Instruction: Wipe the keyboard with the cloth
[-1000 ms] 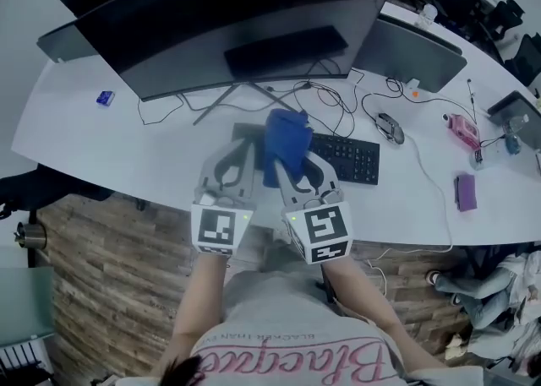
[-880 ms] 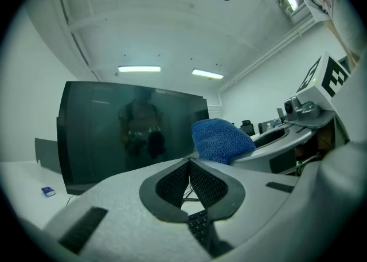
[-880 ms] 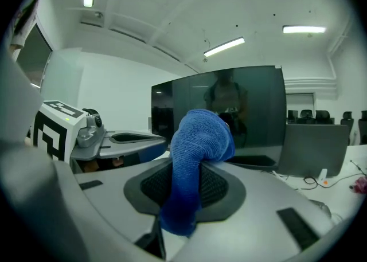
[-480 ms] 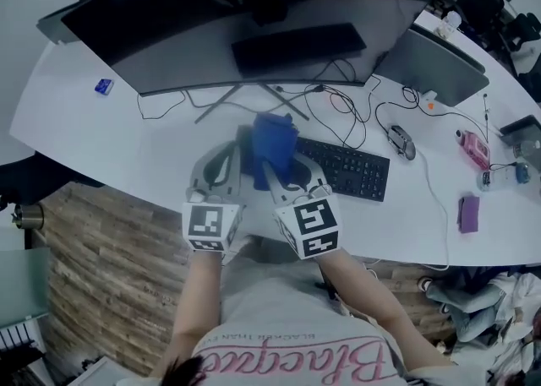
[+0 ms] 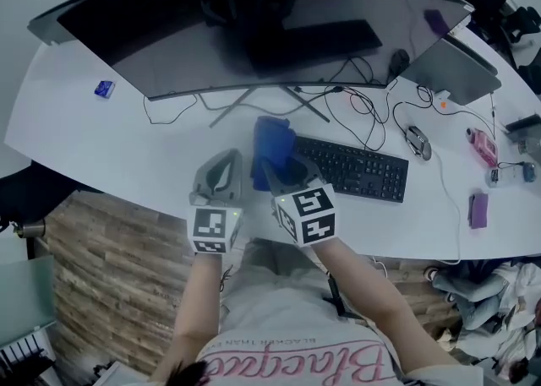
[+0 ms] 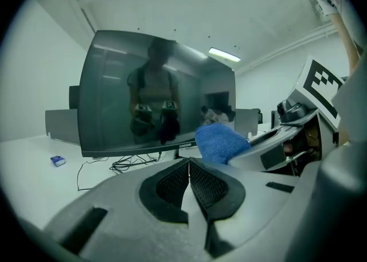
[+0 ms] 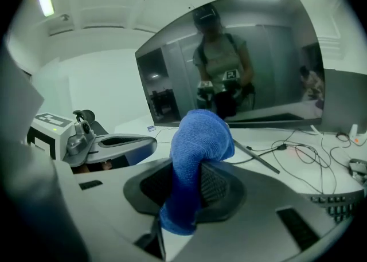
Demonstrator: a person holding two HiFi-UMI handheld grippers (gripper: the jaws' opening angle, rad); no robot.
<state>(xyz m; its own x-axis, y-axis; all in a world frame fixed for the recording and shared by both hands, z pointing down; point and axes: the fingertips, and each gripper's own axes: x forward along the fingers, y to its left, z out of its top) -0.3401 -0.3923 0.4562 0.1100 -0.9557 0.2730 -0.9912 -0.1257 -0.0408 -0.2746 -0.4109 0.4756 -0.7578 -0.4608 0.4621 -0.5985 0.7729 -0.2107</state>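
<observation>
Cloth (image 5: 272, 152) shifted to keyboard (image 5: 359, 173) left end; right gripper (image 7: 186, 183) clamps it; left gripper (image 6: 188, 166) closed, empty.

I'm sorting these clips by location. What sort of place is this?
Probably an office: a long white desk holds a wide curved monitor, a black keyboard and a mouse, with cables trailing across it.

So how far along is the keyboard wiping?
Done: the cloth is clamped in the right gripper. In hand: it sits over the left end of the keyboard; the left gripper is shut, empty. Left: the rest of the keyboard, rightward.
</observation>
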